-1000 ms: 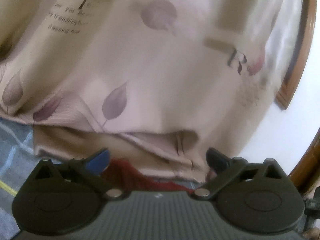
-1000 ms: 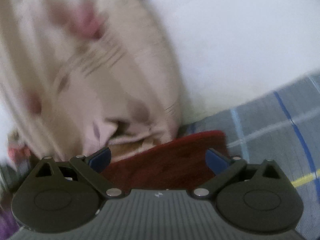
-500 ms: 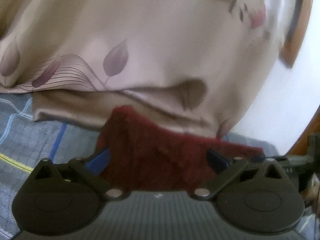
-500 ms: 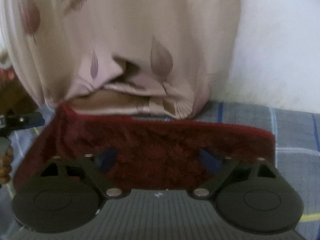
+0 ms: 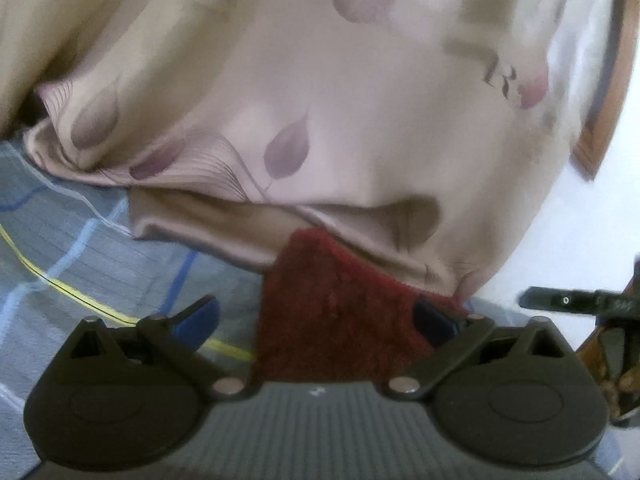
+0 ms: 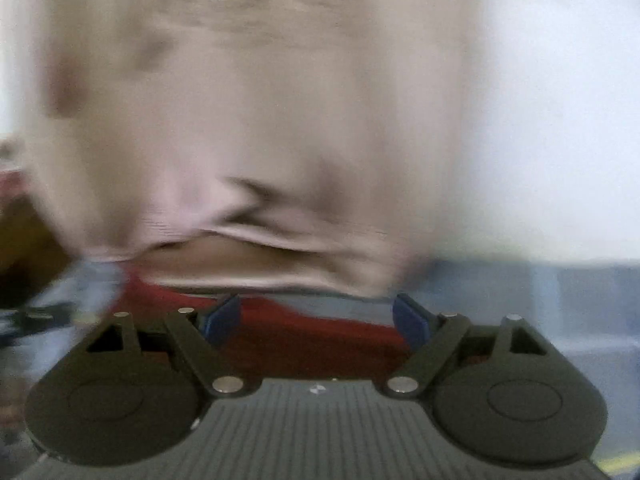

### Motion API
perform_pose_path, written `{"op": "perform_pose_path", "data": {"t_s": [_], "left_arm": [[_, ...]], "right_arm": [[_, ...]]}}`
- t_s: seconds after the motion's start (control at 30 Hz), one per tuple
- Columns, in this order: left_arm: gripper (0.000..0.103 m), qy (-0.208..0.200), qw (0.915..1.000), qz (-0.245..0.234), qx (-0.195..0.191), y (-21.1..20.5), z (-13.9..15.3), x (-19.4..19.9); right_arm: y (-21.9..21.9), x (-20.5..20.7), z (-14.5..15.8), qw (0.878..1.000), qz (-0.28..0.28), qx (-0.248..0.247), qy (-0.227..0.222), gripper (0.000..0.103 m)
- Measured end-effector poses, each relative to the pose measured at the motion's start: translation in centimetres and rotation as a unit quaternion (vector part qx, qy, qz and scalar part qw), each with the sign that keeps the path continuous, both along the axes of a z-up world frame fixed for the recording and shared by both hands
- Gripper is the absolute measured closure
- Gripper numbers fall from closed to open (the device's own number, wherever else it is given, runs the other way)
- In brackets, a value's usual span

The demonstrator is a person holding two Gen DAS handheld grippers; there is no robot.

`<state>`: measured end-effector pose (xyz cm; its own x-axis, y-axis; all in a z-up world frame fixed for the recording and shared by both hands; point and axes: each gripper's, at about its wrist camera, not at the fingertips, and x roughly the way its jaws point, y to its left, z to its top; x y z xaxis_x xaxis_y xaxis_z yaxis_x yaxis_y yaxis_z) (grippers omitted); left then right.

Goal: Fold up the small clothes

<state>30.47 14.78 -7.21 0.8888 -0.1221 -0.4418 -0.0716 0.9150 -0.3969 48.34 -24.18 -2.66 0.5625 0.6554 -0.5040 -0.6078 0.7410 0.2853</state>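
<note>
Both grippers' fingers stand wide apart, pinching nothing: left gripper (image 5: 316, 318) and right gripper (image 6: 316, 318) hover over the fuzzy red garment (image 5: 340, 320) lying flat on the plaid bed (image 5: 80, 248), likely lining up a fold; beige leaf-print cloth (image 5: 280, 100) hangs behind

The beige leaf-print pillow (image 5: 320, 120) blocks the far edge of the checked bedsheet (image 5: 80, 256), overlapping the red fuzzy cloth (image 5: 340, 320); the sheet's left side lies open. At the right edge the other gripper's arm (image 5: 576, 304) juts in
</note>
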Motion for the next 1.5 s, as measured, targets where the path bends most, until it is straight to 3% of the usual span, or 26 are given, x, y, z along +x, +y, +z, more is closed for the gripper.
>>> {"op": "perform_pose_path", "data": {"t_s": [0.13,0.2,0.4,0.5,0.6,0.73,0.8,0.87,0.97,1.13,1.33,1.4,1.5], "left_arm": [[0.0,0.018,0.9996,-0.022,0.008,-0.4,-0.1,-0.6],[0.0,0.028,0.9992,-0.026,0.012,-0.5,-0.4,-0.9],[0.0,0.071,0.996,-0.054,-0.001,-0.7,-2.5,-1.5],[0.0,0.076,0.9954,-0.057,0.01,-1.0,-3.0,-2.0],[0.0,0.077,0.9954,-0.057,0.005,-1.0,-3.0,-2.3],[0.0,0.062,0.996,-0.063,0.016,-0.7,-2.1,-2.9],[0.0,0.06,0.995,-0.079,0.013,-0.4,-1.7,-2.9],[0.0,0.06,0.9936,-0.096,-0.001,0.1,-1.5,-2.8],[0.0,0.064,0.9861,-0.144,-0.052,1.2,-1.8,-1.9],[0.0,0.095,0.9749,-0.179,-0.092,2.2,-3.0,0.0],[0.0,0.129,0.9619,-0.172,-0.168,4.2,-5.2,2.6],[0.0,0.137,0.9527,-0.198,-0.186,4.5,-5.7,3.8],[0.0,0.136,0.9471,-0.209,-0.202,4.9,-6.0,5.4]], "right_arm": [[7.9,-0.6,-1.2,0.992,0.107,-0.068,0.02,0.026],[10.5,-0.1,-2.7,0.988,0.101,-0.11,0.026,0.045],[11.0,4.0,-6.3,0.987,0.021,-0.131,0.094,0.057],[10.5,5.1,-7.1,0.986,-0.004,-0.121,0.111,0.056],[10.2,5.4,-7.4,0.989,-0.01,-0.107,0.101,0.053],[6.6,4.1,-4.5,0.997,-0.042,-0.018,0.067,0.053],[4.7,2.5,-2.3,0.998,-0.038,0.001,0.052,0.053],[3.6,0.0,-0.7,0.999,-0.024,-0.019,0.035,0.052],[1.8,-5.2,0.6,0.998,-0.011,-0.062,-0.014,0.042],[-2.4,-11.8,-1.3,0.984,-0.059,-0.148,-0.075,0.041],[-5.3,-12.4,-5.4,0.977,-0.096,-0.184,-0.055,0.04],[-6.2,-11.6,-6.3,0.98,-0.104,-0.167,-0.03,0.036],[-6.9,-11.6,-7.1,0.979,-0.108,-0.169,-0.034,0.025]]}}
